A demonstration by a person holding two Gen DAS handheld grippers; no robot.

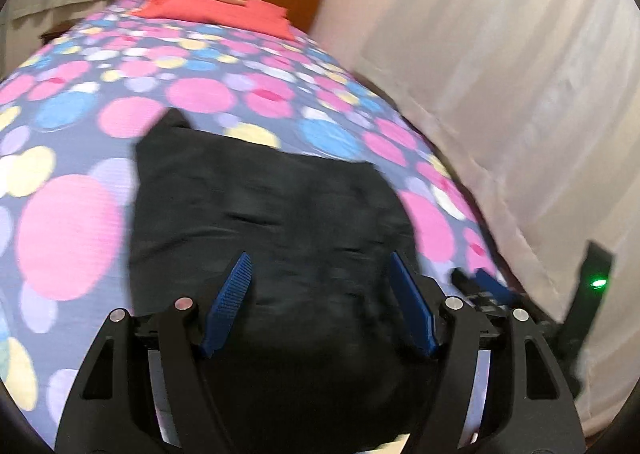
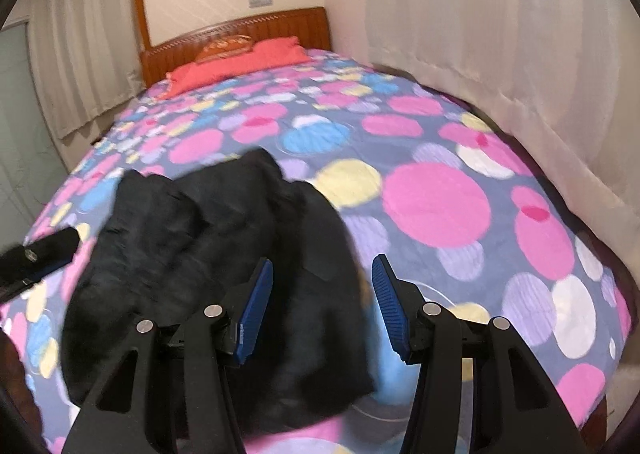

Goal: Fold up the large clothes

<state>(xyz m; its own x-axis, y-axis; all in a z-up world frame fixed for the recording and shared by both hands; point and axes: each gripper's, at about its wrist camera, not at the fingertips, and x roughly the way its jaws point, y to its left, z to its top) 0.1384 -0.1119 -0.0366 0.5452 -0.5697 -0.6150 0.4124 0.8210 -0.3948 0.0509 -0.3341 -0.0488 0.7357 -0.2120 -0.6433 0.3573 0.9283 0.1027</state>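
Covering the whole bed, a bedspread (image 2: pixel 436 198) printed with pink, blue and yellow circles runs ahead of both claws to red pillows (image 1: pixel 224 12) and a wooden headboard (image 2: pixel 240 34). Pale curtains (image 1: pixel 500 74) hang along the bed's right edge, close beside it. The left claw (image 1: pixel 320 266) hovers released, fingers spread wide, directly over the black garment (image 1: pixel 272 214), which lies bunched on the near part of the bed. The right claw (image 2: pixel 322 268) is also released, straddling the garment's right edge, with bare bedspread stretching ahead and to its right.
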